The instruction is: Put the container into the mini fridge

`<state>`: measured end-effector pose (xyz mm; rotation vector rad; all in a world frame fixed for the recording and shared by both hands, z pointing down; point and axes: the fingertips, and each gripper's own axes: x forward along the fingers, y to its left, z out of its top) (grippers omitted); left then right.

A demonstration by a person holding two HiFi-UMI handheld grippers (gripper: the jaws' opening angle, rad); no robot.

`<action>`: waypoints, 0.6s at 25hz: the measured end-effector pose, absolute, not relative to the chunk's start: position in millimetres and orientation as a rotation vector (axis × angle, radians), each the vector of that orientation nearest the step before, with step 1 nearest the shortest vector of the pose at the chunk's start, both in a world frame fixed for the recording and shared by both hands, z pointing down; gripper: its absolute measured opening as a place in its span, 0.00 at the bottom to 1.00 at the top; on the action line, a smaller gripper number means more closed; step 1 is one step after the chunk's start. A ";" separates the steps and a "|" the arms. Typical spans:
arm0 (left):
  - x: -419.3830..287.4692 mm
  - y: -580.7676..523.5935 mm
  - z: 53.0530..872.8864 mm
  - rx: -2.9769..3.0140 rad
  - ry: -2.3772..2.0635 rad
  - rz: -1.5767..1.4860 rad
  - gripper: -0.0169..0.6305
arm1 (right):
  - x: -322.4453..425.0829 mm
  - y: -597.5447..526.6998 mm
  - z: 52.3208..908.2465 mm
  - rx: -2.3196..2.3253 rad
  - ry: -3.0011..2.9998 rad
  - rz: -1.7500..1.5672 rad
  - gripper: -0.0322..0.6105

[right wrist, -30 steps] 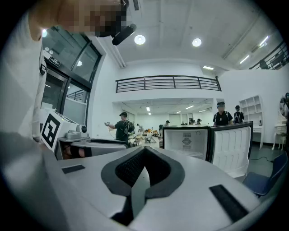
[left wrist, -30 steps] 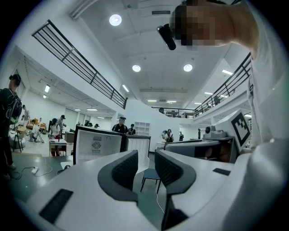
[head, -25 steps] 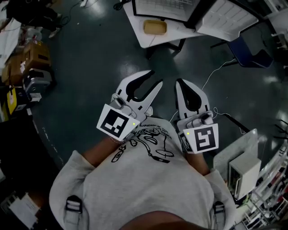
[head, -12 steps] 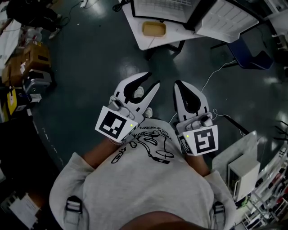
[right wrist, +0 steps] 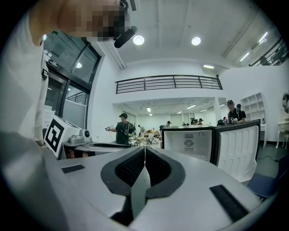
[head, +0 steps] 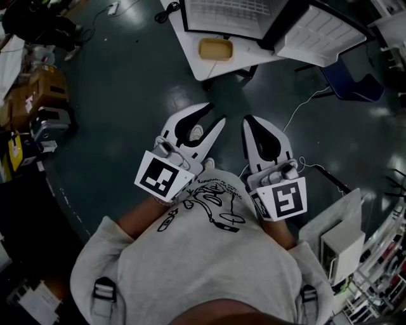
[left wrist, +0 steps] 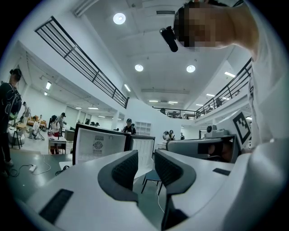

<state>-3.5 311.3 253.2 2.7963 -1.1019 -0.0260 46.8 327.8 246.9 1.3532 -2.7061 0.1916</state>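
The shallow tan rectangular container (head: 216, 49) lies on the white surface (head: 204, 68), just beside the black-framed white mini fridge (head: 231, 13), now nearer than before. Left gripper (head: 214, 113) fingers (left wrist: 124, 169) slightly spread, right gripper (head: 248, 120) fingers (right wrist: 131, 169) pressed together, both empty: approach likely under way.

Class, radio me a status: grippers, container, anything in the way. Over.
Left gripper jaws apart, empty; right gripper shut, empty. Container on table by fridge, untouched. Fridge door open; nothing seen blocking.
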 end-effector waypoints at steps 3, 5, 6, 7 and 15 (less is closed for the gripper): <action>-11.6 288.9 252.0 2.793 -1.104 -0.038 0.22 | 38.9 305.7 247.1 1.352 -2.705 0.195 0.09; -18.4 274.3 251.2 2.790 -1.103 -0.046 0.22 | 31.5 291.9 247.5 1.349 -2.705 0.199 0.09; -21.9 267.4 250.0 2.783 -1.102 -0.057 0.22 | 27.1 285.3 247.5 1.346 -2.705 0.201 0.09; -25.5 260.4 249.2 2.776 -1.099 -0.067 0.22 | 22.7 278.5 247.5 1.345 -2.705 0.202 0.09; -53.0 203.9 255.3 2.754 -1.065 -0.079 0.21 | -8.1 220.9 251.8 1.349 -2.688 0.213 0.09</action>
